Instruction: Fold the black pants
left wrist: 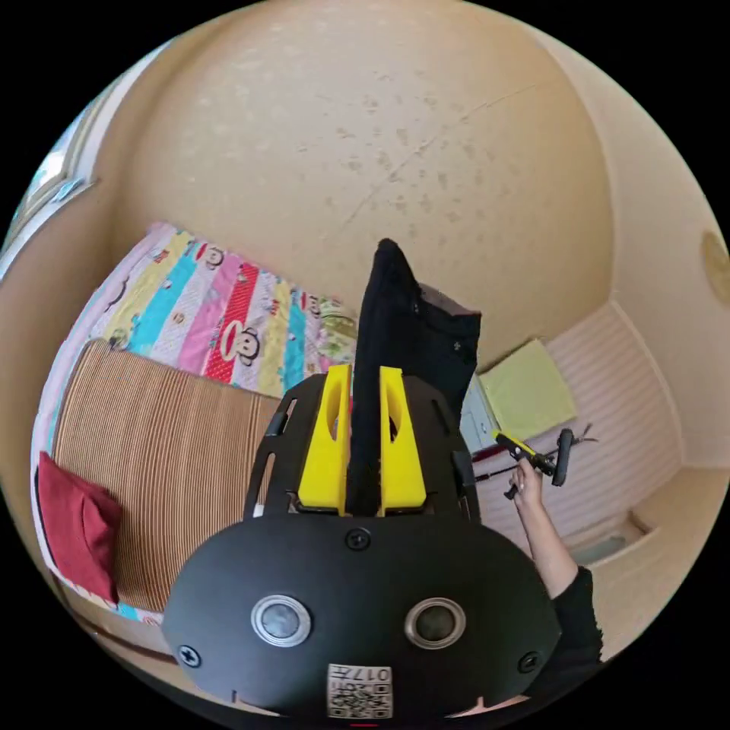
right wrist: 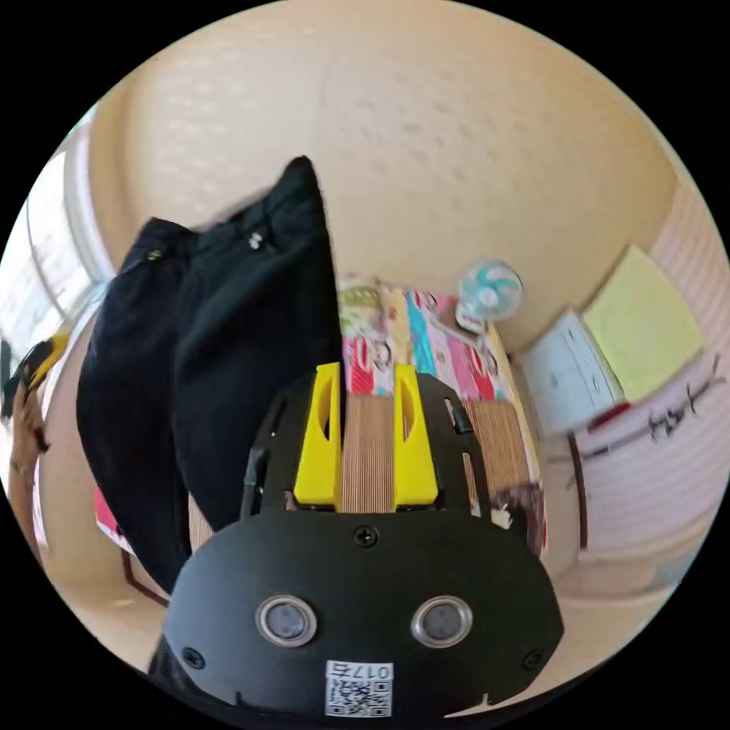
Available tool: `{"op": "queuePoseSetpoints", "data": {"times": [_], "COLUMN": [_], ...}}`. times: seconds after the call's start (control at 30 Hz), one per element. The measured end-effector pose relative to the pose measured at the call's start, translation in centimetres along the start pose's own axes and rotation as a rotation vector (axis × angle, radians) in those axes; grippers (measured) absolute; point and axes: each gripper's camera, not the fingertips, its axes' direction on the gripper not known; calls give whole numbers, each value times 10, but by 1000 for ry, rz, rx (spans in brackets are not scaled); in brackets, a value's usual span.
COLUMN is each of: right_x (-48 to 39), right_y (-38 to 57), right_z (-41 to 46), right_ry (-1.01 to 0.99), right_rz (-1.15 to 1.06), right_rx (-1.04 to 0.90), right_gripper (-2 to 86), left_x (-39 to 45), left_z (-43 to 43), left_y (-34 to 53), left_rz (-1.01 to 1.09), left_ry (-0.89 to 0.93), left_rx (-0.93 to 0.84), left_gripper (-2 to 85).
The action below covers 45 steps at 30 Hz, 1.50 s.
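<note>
Bedroom, bed (left wrist: 152, 449) below. Left gripper (left wrist: 365, 437) fingers (left wrist: 327, 441) pinched black pants (right wrist: 220, 365), hanging lengthwise beyond fingertips. Right gripper (right wrist: 366, 445) fingers (right wrist: 414, 449) spread, empty; pants just beside its left finger.

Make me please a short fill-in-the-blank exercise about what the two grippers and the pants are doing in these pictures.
1. The left gripper has its yellow jaws closed on the ____ pants.
2. Between the jaws of the right gripper there is no cloth, so this gripper is ____.
3. The pants are not lying on the bed; they ____ in the air.
4. The mat on the bed has a ____ pattern.

Missing words: black; open; hang; striped
</note>
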Motion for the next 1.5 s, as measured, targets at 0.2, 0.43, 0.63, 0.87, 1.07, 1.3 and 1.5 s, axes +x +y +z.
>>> {"op": "queuePoseSetpoints", "data": {"times": [0.2,0.43,0.63,0.87,1.07,1.3,1.5], "right_x": [24,94,138,171,165,138,113], "right_y": [158,342,277,83,-25,101,192], "right_z": [251,372,371,341,336,460,394], "right_ry": [38,38,1,-43,-249,-95,59], "right_rz": [-240,-128,-66,-66,-41,-117,-335], "right_rx": [-435,-952,-901,-668,-458,-799,-583], "right_gripper": [76,64,65,65,62,19,6], "left_x": [-190,-293,-272,-191,-172,-277,-311], "left_z": [106,132,138,154,205,193,119], "left_y": [141,303,221,56,28,215,256], "left_rz": [-144,-433,-289,11,156,-35,-358], "left_ry": [-214,-257,-235,-309,-282,-216,-175], "left_rx": [-526,-833,-828,-753,-743,-792,-699], "left_gripper": [66,63,65,65,32,-9,-10]}}
